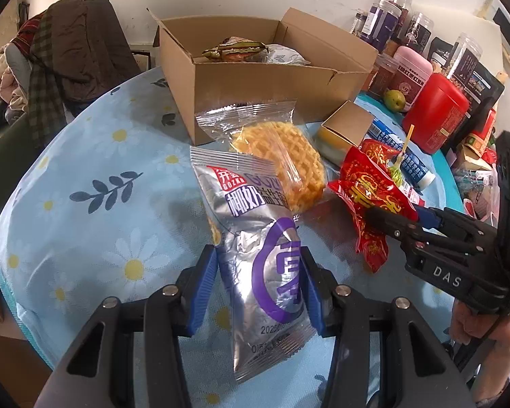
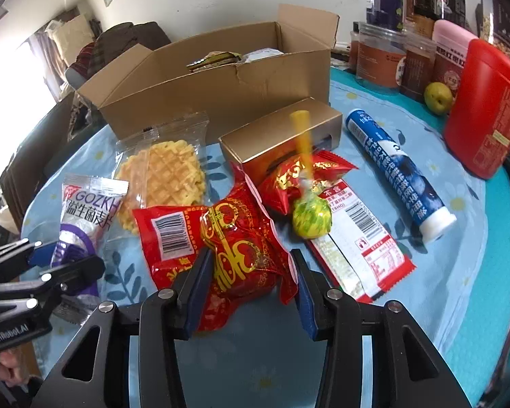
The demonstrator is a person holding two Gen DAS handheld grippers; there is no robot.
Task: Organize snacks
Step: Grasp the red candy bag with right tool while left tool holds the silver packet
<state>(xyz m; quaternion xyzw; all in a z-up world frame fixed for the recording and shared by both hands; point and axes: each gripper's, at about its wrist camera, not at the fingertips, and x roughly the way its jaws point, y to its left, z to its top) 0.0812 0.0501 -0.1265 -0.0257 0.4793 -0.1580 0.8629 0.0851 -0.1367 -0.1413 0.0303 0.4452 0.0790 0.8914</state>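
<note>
Behind both claws, cardboard box w/ wrapped snacks inside; left claw grips silver packet, right red packet.

Daylight poured from a blown-out window at the right wrist view's left edge. Fisheye distortion bent both frames' dark corners; the yellow lollipop stick looked blurred.

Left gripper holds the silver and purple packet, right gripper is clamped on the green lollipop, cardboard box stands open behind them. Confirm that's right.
One thing is wrong: the right gripper is closed on the red snack packet, not the green lollipop, which lies free on the table beyond it, as the right wrist view shows. The left gripper does hold the silver and purple packet, and the cardboard box stands open behind.
</note>
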